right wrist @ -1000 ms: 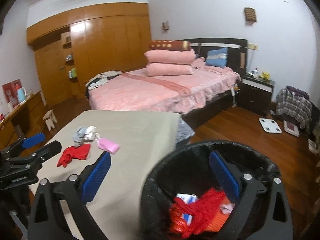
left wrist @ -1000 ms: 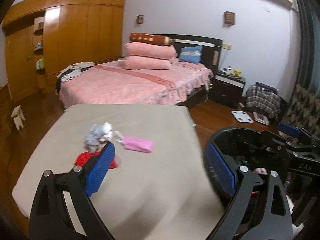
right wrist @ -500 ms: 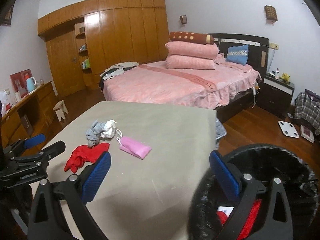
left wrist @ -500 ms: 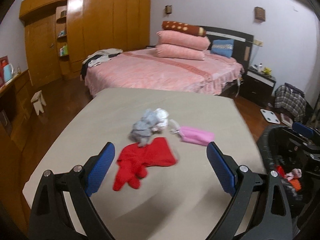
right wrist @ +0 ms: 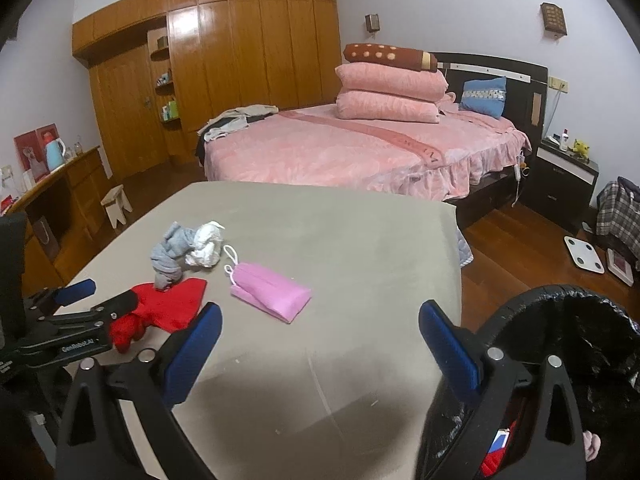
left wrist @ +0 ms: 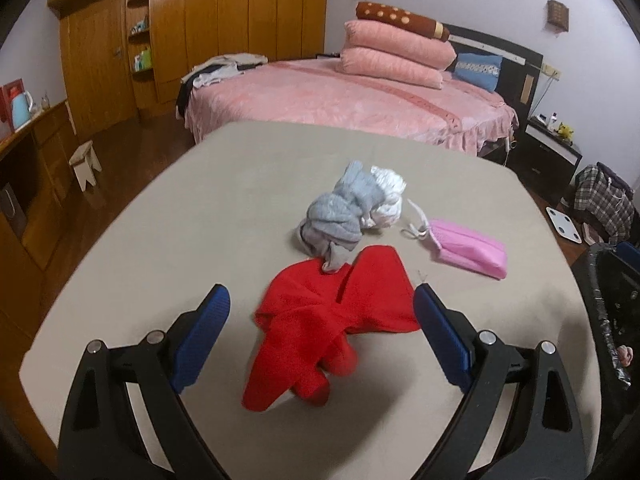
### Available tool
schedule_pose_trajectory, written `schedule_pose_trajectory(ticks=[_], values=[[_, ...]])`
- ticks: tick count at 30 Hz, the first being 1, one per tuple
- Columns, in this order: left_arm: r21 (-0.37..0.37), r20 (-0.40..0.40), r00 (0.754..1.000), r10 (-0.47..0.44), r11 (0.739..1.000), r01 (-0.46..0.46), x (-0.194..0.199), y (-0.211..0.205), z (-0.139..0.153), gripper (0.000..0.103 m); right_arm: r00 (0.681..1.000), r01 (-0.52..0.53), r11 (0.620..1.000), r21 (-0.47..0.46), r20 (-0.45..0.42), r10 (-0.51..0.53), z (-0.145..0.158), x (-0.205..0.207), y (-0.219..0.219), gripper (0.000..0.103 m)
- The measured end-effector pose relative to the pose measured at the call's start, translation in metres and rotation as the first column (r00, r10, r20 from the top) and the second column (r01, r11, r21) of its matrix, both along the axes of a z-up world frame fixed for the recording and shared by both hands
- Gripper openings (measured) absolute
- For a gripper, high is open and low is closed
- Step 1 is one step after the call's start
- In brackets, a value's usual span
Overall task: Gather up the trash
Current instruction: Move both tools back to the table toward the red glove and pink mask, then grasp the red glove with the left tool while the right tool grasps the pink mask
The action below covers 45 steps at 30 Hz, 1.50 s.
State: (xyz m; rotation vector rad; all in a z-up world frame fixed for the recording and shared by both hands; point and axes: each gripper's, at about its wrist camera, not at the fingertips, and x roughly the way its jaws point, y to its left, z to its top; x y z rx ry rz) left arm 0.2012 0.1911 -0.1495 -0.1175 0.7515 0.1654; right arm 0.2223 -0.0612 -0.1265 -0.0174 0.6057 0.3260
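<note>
A red cloth (left wrist: 332, 316) lies on the grey table (left wrist: 200, 208), and my open, empty left gripper (left wrist: 320, 332) straddles it just above. Behind it lie a grey rag (left wrist: 340, 216) bunched with a white wad (left wrist: 386, 196), and a pink mask packet (left wrist: 468, 248) to the right. In the right wrist view the red cloth (right wrist: 172, 304), grey rag (right wrist: 170, 252), white wad (right wrist: 206, 246) and pink packet (right wrist: 272, 294) sit left of centre. My right gripper (right wrist: 320, 344) is open and empty over the table's near edge, beside the black-lined trash bin (right wrist: 560, 360) holding trash.
The bin's rim also shows in the left wrist view (left wrist: 604, 320) at the table's right edge. A pink bed (right wrist: 360, 152) stands behind the table, a wooden wardrobe (right wrist: 224, 64) at the back left, a nightstand (right wrist: 564, 176) and a white scale (right wrist: 584, 256) on the right.
Both grippers have swung left, away from the bin, toward the table. The left gripper has closed in on the red cloth, now between its fingers.
</note>
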Motion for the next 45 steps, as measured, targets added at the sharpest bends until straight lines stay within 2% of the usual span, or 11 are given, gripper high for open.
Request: schedule_pose_trajectory(ticks=[6,11,14,16,19,25,32,34,37,42,45], values=[[-0.021,-0.039,0.999,-0.009,1.0,0.008,0.013,0.004,-0.016,0.089,1.0,-0.007,1.0,-0.016,-0.012,0.007,-0.008,0.01,0.005,0.097],[-0.056,-0.089,0.996,-0.012,0.998,0.007,0.019,0.009,-0.028,0.078,0.999,-0.032,0.999,-0.027,-0.024,0.031,-0.015,0.016,0.014,0.097],[-0.068,-0.104,0.995,-0.013,0.998,0.005,0.02,0.011,-0.033,0.069,0.998,-0.058,0.998,-0.039,-0.029,0.057,-0.018,0.022,0.022,0.097],[-0.071,-0.103,0.995,-0.01,0.997,0.003,0.02,0.013,-0.033,0.053,0.997,-0.072,0.997,-0.04,-0.033,0.071,-0.02,0.027,0.028,0.097],[-0.071,-0.102,0.995,0.0,0.997,-0.007,0.019,0.013,-0.033,0.04,0.995,-0.084,0.996,-0.034,-0.051,0.082,-0.023,0.038,0.038,0.097],[-0.076,-0.089,0.996,0.0,0.997,-0.007,0.018,0.013,-0.031,0.021,0.991,-0.099,0.994,-0.052,-0.099,0.094,-0.035,0.06,0.057,0.097],[-0.087,-0.069,0.998,-0.01,0.996,0.004,0.017,0.014,-0.028,0.019,0.981,-0.132,0.987,-0.089,-0.156,0.117,-0.048,0.078,0.073,0.093],[-0.087,-0.064,0.998,-0.013,0.996,0.007,0.017,0.014,-0.027,0.019,0.974,-0.15,0.983,-0.102,-0.184,0.129,-0.053,0.081,0.077,0.088],[-0.088,-0.055,0.998,-0.015,0.996,0.01,0.015,0.013,-0.025,0.018,0.959,-0.183,0.978,-0.098,-0.235,0.156,-0.06,0.082,0.082,0.07],[-0.092,-0.042,0.999,-0.023,0.996,0.019,0.012,0.008,-0.019,0.018,0.954,-0.203,0.976,-0.076,-0.24,0.18,-0.059,0.074,0.078,0.036],[-0.097,-0.024,0.999,-0.028,0.995,0.025,0.008,0.005,-0.011,0.018,0.954,-0.204,0.977,-0.067,-0.236,0.183,-0.057,0.067,0.077,0.03]])
